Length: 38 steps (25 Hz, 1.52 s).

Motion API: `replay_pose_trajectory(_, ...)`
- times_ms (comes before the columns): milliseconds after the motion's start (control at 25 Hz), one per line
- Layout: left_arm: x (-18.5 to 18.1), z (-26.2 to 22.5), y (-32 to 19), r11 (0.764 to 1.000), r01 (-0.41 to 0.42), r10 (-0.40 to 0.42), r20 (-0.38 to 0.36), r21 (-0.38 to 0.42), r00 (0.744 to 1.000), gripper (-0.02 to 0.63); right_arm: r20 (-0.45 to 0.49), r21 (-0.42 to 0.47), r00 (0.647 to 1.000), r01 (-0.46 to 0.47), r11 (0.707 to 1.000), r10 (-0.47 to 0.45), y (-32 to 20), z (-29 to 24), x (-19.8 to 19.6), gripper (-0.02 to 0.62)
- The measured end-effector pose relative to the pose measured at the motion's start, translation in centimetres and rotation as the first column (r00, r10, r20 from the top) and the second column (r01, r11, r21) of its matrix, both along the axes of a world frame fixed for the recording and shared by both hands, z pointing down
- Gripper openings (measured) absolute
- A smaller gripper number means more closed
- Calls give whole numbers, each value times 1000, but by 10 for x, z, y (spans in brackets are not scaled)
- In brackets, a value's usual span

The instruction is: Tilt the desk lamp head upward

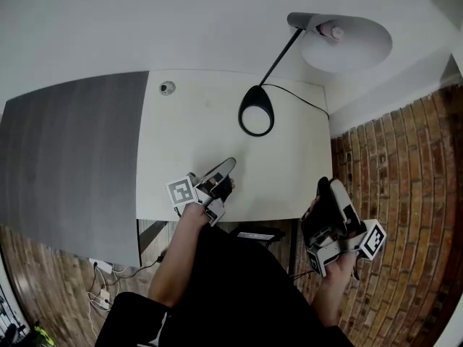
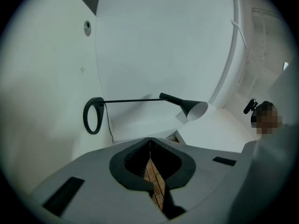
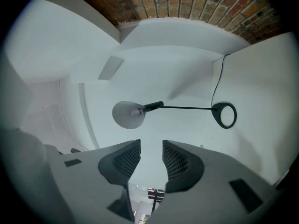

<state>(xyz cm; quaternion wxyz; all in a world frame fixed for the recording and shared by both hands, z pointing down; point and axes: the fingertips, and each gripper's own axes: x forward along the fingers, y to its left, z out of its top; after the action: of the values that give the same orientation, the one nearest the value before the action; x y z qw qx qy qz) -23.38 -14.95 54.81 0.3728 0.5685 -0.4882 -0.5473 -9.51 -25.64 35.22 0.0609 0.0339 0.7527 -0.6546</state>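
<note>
Overhead, one white table [image 1: 217,129] fills the middle of the head view, with one dark grey panel [image 1: 72,150] at the left and a red brick floor [image 1: 405,157] at the right. One black desk lamp [image 1: 281,58] stands on the table, in the upper middle of the frame. Its ring base [image 1: 255,97] rests on the tabletop. One thin stem slants toward the upper right. The single lamp head [image 1: 346,43], a pale cone, hangs past the table's far right corner, its open mouth and bulb showing. One black cable [image 1: 304,101] runs from the base toward the table's right edge. One small round grommet [image 1: 167,87] sits in the table's upper left.

Two tongs are in view, each carrying one marker cube [image 1: 181,191]. The left tongs [image 1: 229,165] are at the lower middle of the frame, above the table's near edge, with the jaws pressed together and nothing between them. The right tongs [image 1: 330,185] are at the lower right, off the table's right edge over the bricks, with the jaws apart and empty. Both are well apart from the lamp, which shows near the middle of each gripper view, beyond the jaw tips.
</note>
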Motion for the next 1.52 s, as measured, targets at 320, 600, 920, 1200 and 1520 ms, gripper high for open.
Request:
replay_pose_trajectory(320,62,-44,30,999,27,-25,91,-17,996,12,39,-20,998,-42,999,43,2,14,80,153)
replay_pose_trajectory(600,135,-64,72,996,2,15,188,-85,982,12,46,-7,999,-2,1000,2,36,42,123,153)
replay_pose_trajectory(920,156,-112,68,995,-92,97,278,-31,956,12,67,197,996,-73,978,61,53,15,154,153)
replay_pose_trajectory(1200,161,-144,77,973,-226,200,328,45,923,12,27,227,991,-134,965,132,93,19,148,153)
replay_pose_trajectory(1520,177,-136,110,933,-353,317,309,65,897,12,-38,344,991,-106,933,127,183,24,142,153)
